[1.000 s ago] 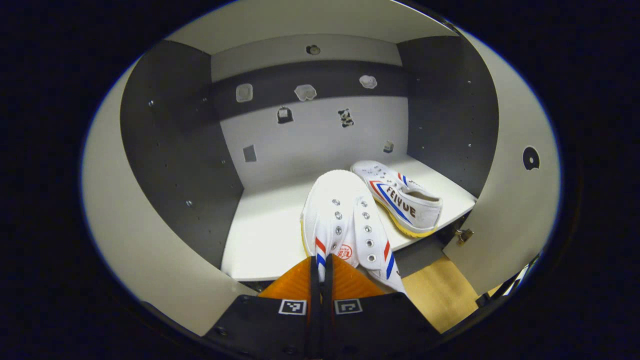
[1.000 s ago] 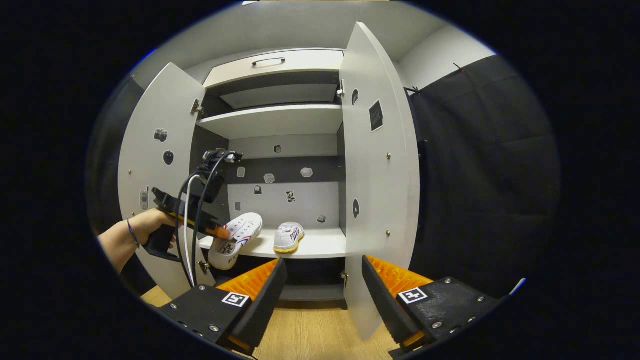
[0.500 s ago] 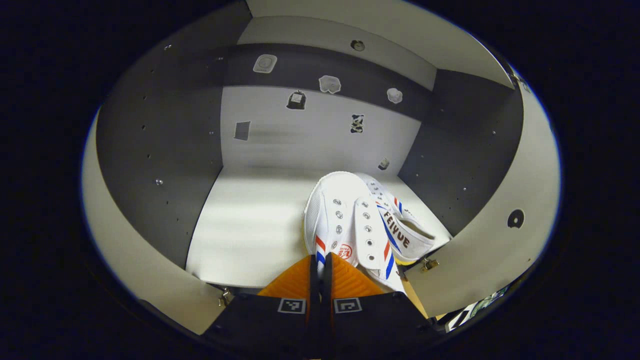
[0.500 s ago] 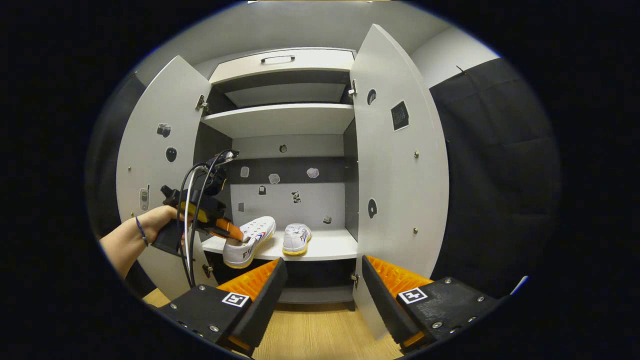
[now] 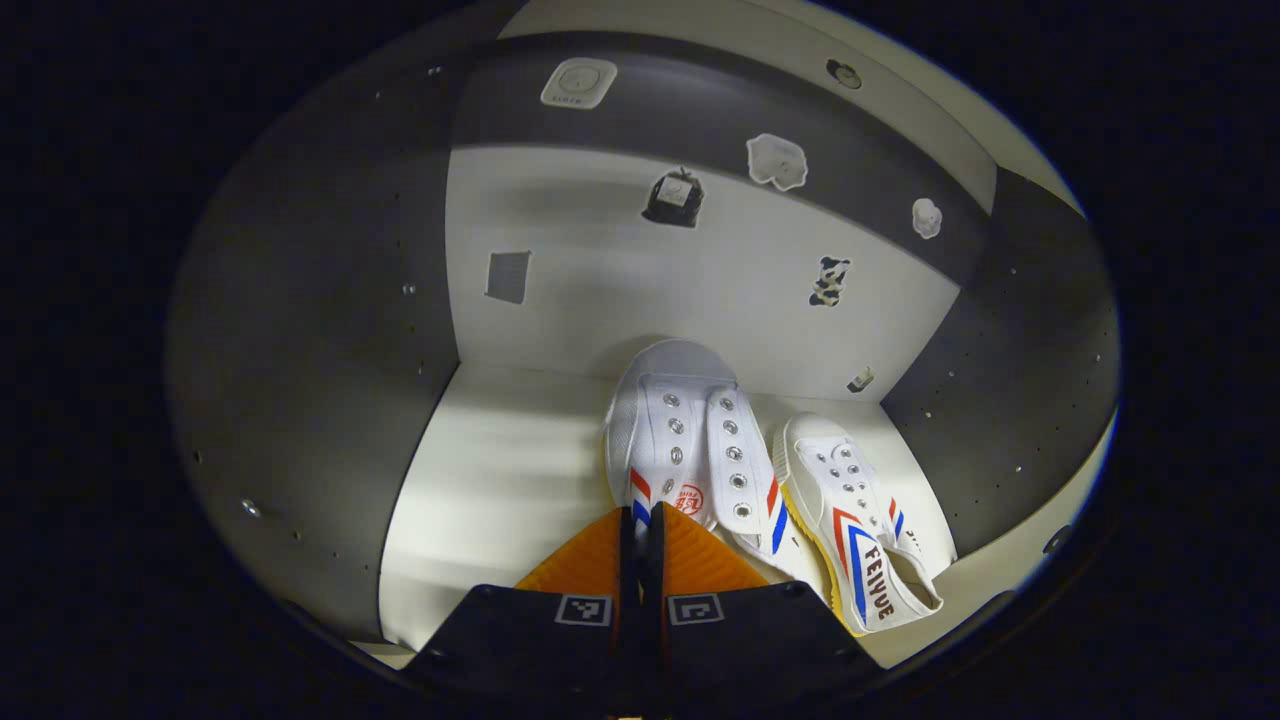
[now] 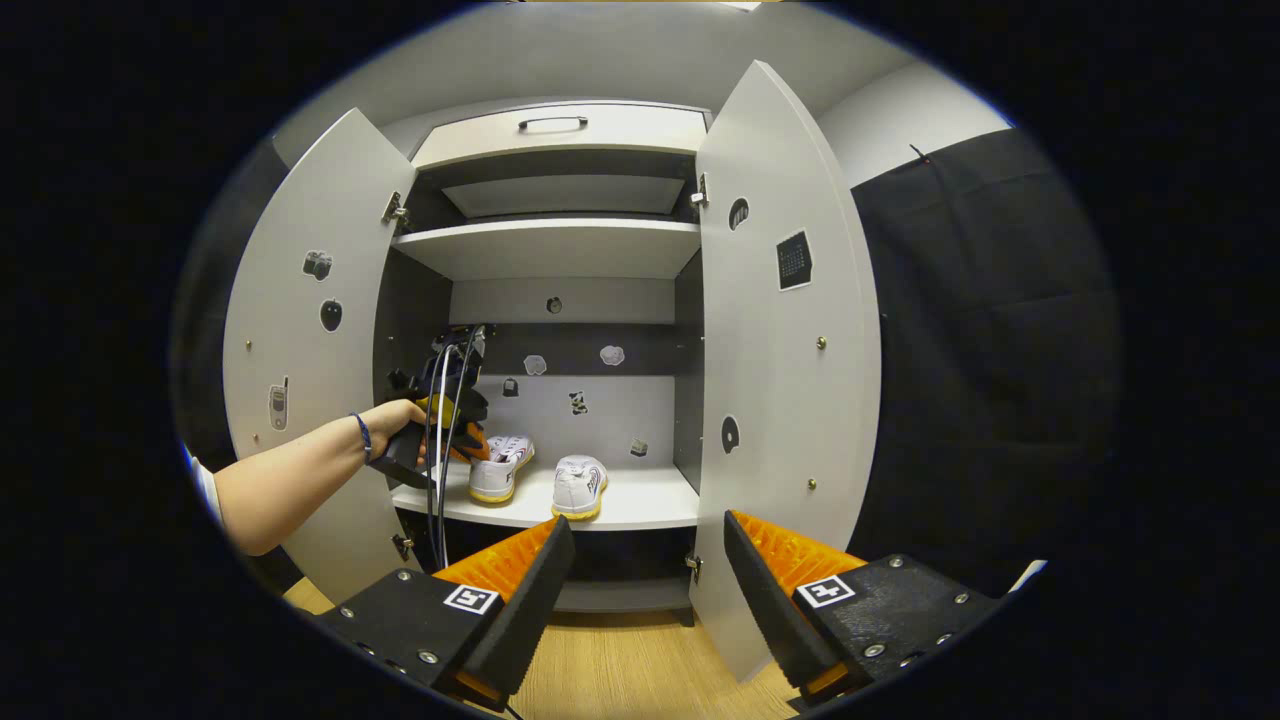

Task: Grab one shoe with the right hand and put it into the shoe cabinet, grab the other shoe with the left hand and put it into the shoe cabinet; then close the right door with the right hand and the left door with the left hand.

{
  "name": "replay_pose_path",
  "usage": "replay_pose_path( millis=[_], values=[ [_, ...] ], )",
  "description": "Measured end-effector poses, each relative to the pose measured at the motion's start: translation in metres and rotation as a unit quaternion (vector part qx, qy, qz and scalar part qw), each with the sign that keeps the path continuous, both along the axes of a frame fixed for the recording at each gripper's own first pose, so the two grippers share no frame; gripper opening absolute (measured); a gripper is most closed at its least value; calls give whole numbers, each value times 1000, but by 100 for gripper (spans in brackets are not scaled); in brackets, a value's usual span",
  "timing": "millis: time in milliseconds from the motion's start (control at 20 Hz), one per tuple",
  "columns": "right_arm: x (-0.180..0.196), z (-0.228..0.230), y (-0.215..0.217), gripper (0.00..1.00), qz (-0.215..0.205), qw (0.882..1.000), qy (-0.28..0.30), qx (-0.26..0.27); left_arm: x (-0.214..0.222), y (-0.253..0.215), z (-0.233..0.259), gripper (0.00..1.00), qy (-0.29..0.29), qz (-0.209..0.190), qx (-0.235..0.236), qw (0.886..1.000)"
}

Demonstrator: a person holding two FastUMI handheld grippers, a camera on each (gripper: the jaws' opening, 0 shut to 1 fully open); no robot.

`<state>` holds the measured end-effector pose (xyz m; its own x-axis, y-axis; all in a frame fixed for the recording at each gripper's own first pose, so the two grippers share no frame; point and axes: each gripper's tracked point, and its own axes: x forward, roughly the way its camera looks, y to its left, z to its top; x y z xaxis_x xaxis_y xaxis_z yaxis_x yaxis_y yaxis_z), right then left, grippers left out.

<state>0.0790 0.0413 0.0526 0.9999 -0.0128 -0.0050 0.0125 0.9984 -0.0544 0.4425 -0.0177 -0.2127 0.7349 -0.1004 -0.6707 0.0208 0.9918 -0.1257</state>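
held shoe (image 5: 690, 460) heel hidden behind left gripper (image 5: 640, 545) | door stickers (image 6: 322, 290) too tiny to make out

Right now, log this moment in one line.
left gripper: shut on second shoe, over shelf | first shoe: shelved | right gripper: open | doors: open

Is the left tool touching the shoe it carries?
Touching: in the left gripper view, the left tool is shut on the held shoe's heel edge.

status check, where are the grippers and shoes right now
Left gripper shut on second shoe, on the shelf beside first shoe. Right gripper open, empty, facing the cabinet. Left door and right door open; nothing in the way.
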Motion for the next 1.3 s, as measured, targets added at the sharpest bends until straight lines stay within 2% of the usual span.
replay_pose_path(
  millis=[100,150,250,350,500,650,900,1100,1200,1250,1300],
  values=[
    [-8,-2,-13,93,-8,1000,2,1,2,1,-12,7,10,1,10,1000],
    [-13,-2,-20,93,-14,1000,2,2,2,-3,-7,7,-3,-8,16,1000],
    [-25,3,-35,93,-27,1000,-1,3,2,-3,6,31,-29,-20,59,998],
    [-33,3,-55,93,-42,999,-1,4,-7,-4,20,100,-65,-31,116,991],
    [-45,4,-85,92,-61,998,0,9,-32,-18,49,96,-114,-28,119,986],
    [-55,5,-118,92,-79,997,3,12,-67,-26,88,98,-170,-25,113,979],
    [-61,-3,-180,92,-94,995,18,9,-151,-31,168,98,-272,-15,100,957],
    [-35,-24,-211,93,-85,996,33,-5,-240,-22,205,98,-335,6,98,937],
    [-14,-37,-216,93,-73,997,40,-3,-284,-17,209,95,-348,18,95,932],
    [-4,-43,-217,93,-65,997,41,-2,-304,-15,212,99,-355,22,99,929],
    [8,-50,-219,93,-59,997,47,2,-326,-10,214,97,-361,27,106,926]
  ],
)
